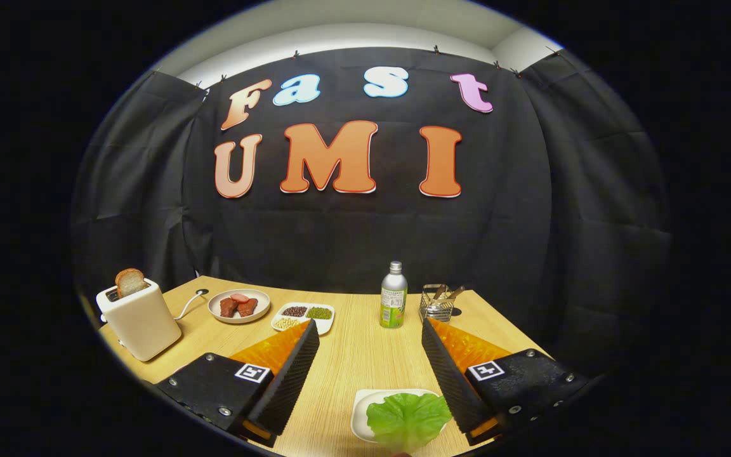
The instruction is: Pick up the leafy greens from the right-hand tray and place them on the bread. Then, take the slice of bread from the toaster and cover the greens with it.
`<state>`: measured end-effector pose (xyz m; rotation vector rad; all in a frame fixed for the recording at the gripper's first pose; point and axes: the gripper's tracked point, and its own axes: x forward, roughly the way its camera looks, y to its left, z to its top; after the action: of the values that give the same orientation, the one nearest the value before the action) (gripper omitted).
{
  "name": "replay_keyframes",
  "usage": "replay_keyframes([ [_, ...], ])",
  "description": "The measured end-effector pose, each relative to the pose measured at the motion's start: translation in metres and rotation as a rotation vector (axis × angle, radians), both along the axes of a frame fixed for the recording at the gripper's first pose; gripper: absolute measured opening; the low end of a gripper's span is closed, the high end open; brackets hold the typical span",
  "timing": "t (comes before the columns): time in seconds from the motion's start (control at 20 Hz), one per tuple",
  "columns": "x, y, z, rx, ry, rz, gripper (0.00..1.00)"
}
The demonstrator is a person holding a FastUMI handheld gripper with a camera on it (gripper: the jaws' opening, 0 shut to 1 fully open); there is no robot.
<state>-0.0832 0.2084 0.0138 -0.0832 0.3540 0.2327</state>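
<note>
Both fingers of the gripper (370, 330) are spread wide apart above the wooden table (353, 362), and nothing is held between them. The lettuce leaf (407, 417) lies on a small white tray (360, 412), low between the two fingers and closer to the right finger, whose inner side partly covers the edge of the tray. I cannot tell if this finger touches the leaf or only stands over it.

At the far left side of the table stands a white toaster (140, 320), well apart from the fingers, and one slice of bread (130, 282) sticks up out of its slot. A cable goes from the toaster over the table towards the wall. Beside the toaster, further from the left finger, is a round plate (239, 314) with some reddish pieces of meat (237, 306) on it. Just next to this plate is a white divided dish (302, 316) with beans of different colours in separate compartments; the tip of the left finger hides its near corner. Beyond the fingers, near the middle, an upright metal bottle (394, 296) with a green label stands, and to its right a small wire holder (436, 304) with utensils.
</note>
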Motion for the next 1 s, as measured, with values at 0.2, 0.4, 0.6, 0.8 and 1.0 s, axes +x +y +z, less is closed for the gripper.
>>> replay_keyframes([
  [0.2,-0.003,-0.008,-0.037,-0.020,0.173,-0.008,0.97],
  [0.4,-0.007,-0.015,-0.068,-0.046,0.306,-0.018,0.98],
  [0.6,-0.013,-0.029,-0.108,-0.084,0.466,-0.047,0.98],
  [0.8,-0.029,-0.038,-0.138,-0.126,0.591,-0.025,0.98],
  [1.0,-0.037,-0.043,-0.163,-0.111,0.713,-0.028,0.97],
])
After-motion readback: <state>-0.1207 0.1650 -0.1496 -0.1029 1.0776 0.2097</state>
